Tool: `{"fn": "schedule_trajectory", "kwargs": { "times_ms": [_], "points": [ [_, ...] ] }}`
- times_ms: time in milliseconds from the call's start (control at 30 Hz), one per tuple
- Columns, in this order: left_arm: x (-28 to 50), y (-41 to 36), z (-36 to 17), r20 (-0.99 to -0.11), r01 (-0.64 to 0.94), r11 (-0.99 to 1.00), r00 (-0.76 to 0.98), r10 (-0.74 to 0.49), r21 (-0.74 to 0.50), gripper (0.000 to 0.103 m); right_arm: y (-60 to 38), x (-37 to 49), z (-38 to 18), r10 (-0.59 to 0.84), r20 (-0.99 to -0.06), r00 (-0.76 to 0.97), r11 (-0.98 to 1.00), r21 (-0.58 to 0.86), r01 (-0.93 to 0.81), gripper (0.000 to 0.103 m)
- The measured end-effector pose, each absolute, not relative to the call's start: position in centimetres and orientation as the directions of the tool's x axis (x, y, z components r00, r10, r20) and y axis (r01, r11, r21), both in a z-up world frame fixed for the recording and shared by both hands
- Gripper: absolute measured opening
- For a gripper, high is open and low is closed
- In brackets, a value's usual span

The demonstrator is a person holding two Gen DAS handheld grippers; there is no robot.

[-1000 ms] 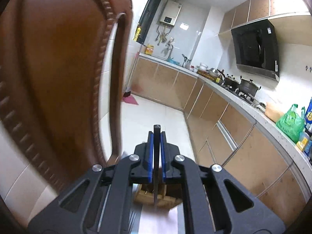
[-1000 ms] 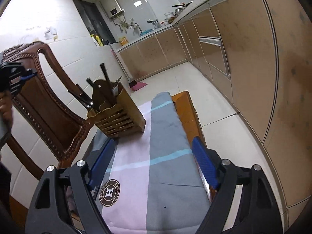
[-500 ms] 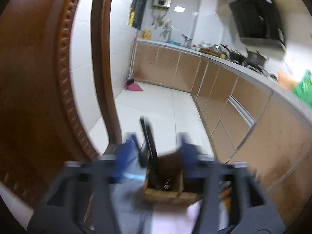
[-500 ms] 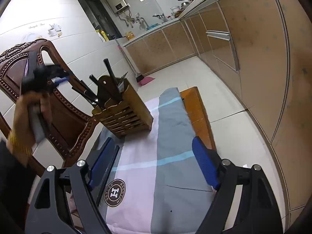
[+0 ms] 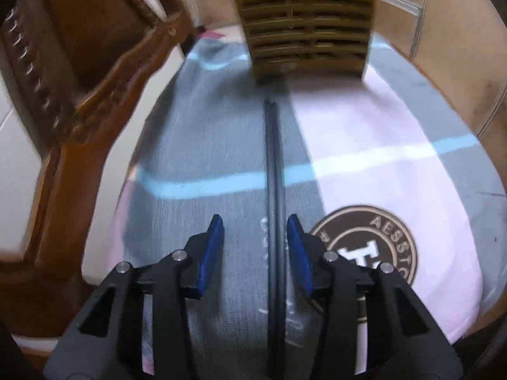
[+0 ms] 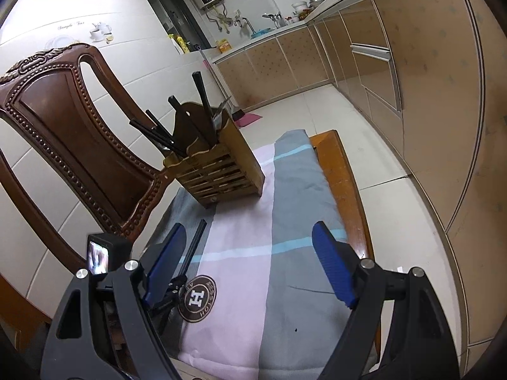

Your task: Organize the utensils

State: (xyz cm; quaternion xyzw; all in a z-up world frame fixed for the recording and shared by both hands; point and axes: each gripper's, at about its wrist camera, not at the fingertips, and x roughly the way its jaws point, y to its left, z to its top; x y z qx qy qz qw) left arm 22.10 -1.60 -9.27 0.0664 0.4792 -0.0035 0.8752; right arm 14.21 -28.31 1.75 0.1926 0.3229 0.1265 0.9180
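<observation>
The left claw (image 5: 255,247) has just been closing; black chopsticks (image 5: 273,171) lie between its blue pads, untouched, pointing ahead to the wooden utensil holder (image 5: 304,22). The right claw (image 6: 250,269) hangs spread wide.

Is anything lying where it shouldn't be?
Yes: black chopsticks lie flat on the cloth, between the open left gripper fingers, while the other utensils stand in the wooden holder.
</observation>
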Motion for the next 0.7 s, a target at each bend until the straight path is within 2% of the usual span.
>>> {"fn": "schedule_trajectory", "kwargs": {
  "times_ms": [33,67,100,233,300,533,700],
  "points": [
    [22.0,-1.7,-9.3,-0.844,0.072,0.992,0.535,0.048,0.102,0.034,-28.3,14.1,1.7,0.356,-0.547,0.758,0.895,0.433,-0.108,0.08],
    [22.0,-1.9,-9.3,-0.848,0.076,0.993,0.528,0.037,0.091,0.019,-28.4,14.0,1.7,0.354,-0.549,0.757,0.897,0.43,-0.108,0.08],
    [21.7,-2.4,-9.4,-0.856,0.089,0.994,0.517,0.012,0.067,0.011,-28.4,13.9,1.7,0.351,-0.551,0.757,0.898,0.427,-0.106,0.08],
    [21.1,-5.0,-8.7,-0.845,0.08,0.993,0.534,0.033,0.089,0.011,-28.6,13.9,1.4,0.341,-0.563,0.753,0.902,0.423,-0.092,0.08],
    [20.1,-6.4,-8.7,-0.85,0.104,0.993,0.527,-0.015,0.047,0.011,-28.7,14.0,1.3,0.338,-0.567,0.751,0.902,0.424,-0.086,0.08],
    [17.1,-9.6,-8.6,-0.835,0.101,0.995,0.548,-0.046,0.012,0.011,-28.3,13.9,1.1,0.34,-0.584,0.737,0.907,0.41,-0.094,0.08],
    [17.5,-7.7,-6.7,-0.822,0.067,0.997,0.567,-0.059,-0.026,0.013,-27.2,14.7,0.3,0.286,-0.642,0.712,0.939,0.337,-0.073,0.08]
  ]
}}
